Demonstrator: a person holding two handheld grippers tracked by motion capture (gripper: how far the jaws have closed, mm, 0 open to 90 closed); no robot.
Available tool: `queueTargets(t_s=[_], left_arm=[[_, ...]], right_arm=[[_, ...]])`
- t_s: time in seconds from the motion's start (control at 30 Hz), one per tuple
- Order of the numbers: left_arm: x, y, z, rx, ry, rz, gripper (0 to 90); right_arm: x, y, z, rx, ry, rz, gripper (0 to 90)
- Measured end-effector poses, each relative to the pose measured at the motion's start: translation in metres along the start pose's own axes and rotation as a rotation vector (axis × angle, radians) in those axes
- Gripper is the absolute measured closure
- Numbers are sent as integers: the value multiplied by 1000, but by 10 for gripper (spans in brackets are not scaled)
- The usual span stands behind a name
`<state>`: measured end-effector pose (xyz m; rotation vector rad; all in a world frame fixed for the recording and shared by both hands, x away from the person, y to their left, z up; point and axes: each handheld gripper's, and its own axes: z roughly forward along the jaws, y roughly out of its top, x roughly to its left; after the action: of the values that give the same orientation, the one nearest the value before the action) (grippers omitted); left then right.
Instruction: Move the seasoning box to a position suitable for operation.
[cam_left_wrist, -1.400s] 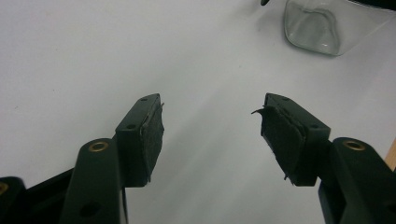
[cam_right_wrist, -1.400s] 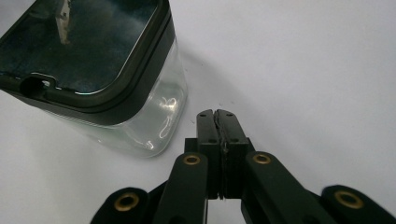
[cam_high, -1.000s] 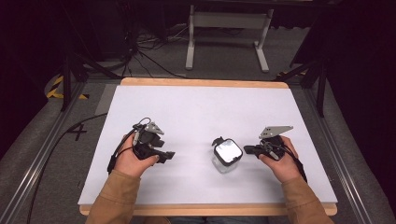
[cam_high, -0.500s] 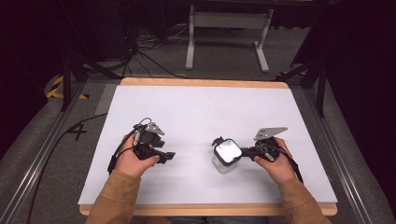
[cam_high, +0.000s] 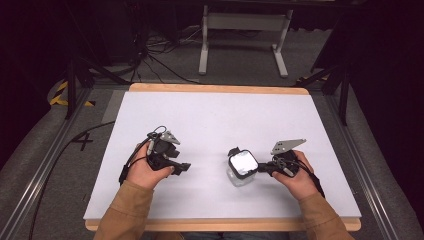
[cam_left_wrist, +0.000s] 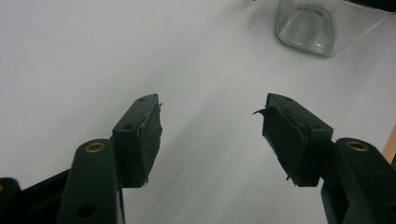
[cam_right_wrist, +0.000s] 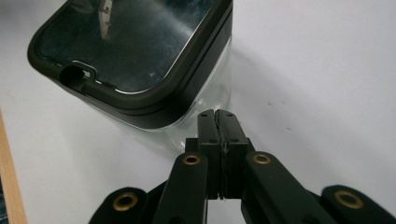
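Note:
A clear square container (cam_high: 239, 178) with a black-rimmed glossy lid (cam_high: 243, 162) stands on the white table, right of centre. My right gripper (cam_high: 261, 167) is shut, with nothing between its jaws. Its tips sit right beside the container's right wall. In the right gripper view the closed jaws (cam_right_wrist: 218, 116) meet just below the lid (cam_right_wrist: 135, 46), against the clear wall (cam_right_wrist: 205, 105). My left gripper (cam_high: 185, 166) rests left of centre, a good way from the container. It is open and empty (cam_left_wrist: 212, 128), and points toward the container (cam_left_wrist: 306, 25).
The white table top (cam_high: 220, 120) has a wooden edge at the front and back. Metal rails run along both sides. Cables and a metal stand (cam_high: 243, 22) lie on the floor behind the table.
The right hand and its gripper have drifted slightly toward the near edge and closer to the container. The left gripper and the container have held still.

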<state>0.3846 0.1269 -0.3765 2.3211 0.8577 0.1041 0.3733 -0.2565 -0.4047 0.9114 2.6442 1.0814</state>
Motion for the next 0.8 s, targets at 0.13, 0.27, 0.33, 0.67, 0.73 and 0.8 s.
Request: queueTargets(t_s=[0.13,0.27,0.33,0.67,0.73,0.8], left_arm=[[-1,2,2,1,-2,0,376],[-3,6,4,-2,-9,4,376],[-3,8,5,4,-13,17,376],[-4,13,8,0,-22,29,380],[-5,13,9,3,-27,26,380],[-5,13,9,3,-28,25,380]], right_arm=[[4,0,-1,11,8,-8,900],[8,-1,-2,18,7,-23,900],[10,-1,-3,22,14,-25,900],[18,-2,-5,35,15,-51,900],[21,-1,-5,41,23,-55,900],[23,-1,-4,47,27,-60,900]])
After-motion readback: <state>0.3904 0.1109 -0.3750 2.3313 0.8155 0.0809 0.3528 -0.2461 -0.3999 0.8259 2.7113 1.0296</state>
